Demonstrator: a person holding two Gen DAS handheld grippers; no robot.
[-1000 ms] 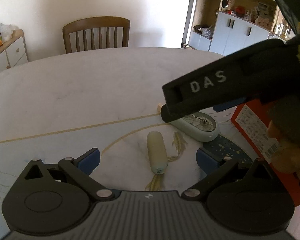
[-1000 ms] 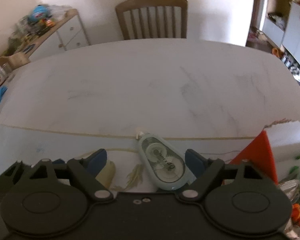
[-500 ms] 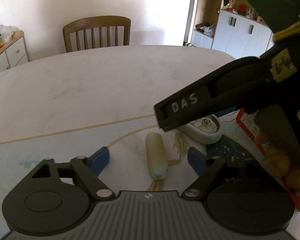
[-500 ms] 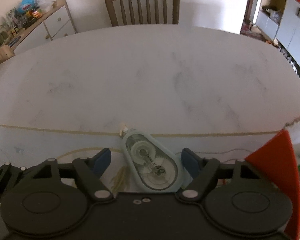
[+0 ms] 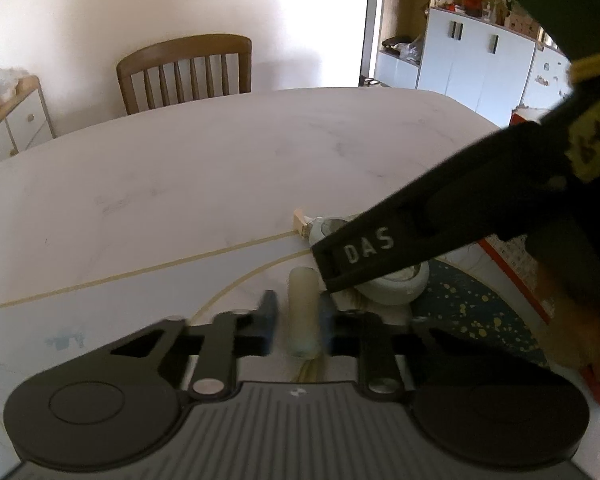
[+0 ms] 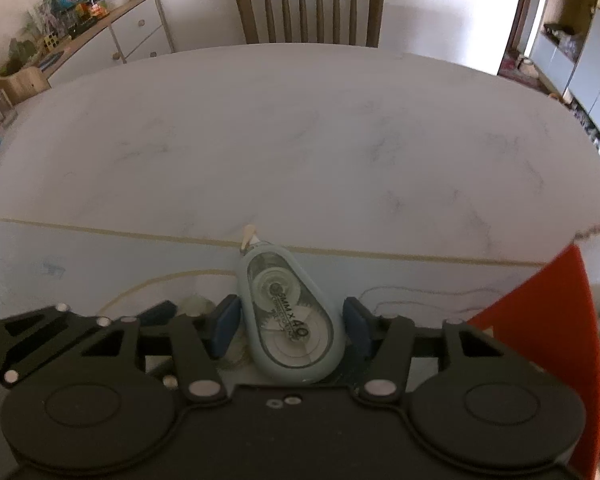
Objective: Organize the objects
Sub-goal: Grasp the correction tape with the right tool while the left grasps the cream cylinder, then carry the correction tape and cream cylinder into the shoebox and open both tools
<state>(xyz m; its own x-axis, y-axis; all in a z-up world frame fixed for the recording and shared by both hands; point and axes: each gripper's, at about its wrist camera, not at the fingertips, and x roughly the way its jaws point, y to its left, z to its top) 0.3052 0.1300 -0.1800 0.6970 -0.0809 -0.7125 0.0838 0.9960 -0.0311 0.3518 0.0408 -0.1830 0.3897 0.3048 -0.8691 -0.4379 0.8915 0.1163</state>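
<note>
A cream cylinder (image 5: 302,300) lies on the white table (image 5: 180,184). My left gripper (image 5: 298,318) has closed in around it, its blue pads close on both sides; the frame is blurred there. A pale blue correction-tape dispenser (image 6: 290,312) lies flat on the table between the pads of my right gripper (image 6: 290,326), which stand a little apart from its sides. In the left wrist view the dispenser (image 5: 392,284) is mostly hidden behind the right gripper's black body (image 5: 440,224).
A red box (image 6: 548,344) stands at the right, on a dark speckled mat (image 5: 472,312). A wooden chair (image 6: 310,8) stands at the table's far side. A cabinet (image 6: 112,36) with clutter is at the far left.
My left gripper's jaws have closed in from wide open onto the cream cylinder. My right gripper has moved forward over the dispenser and its jaws have narrowed around it.
</note>
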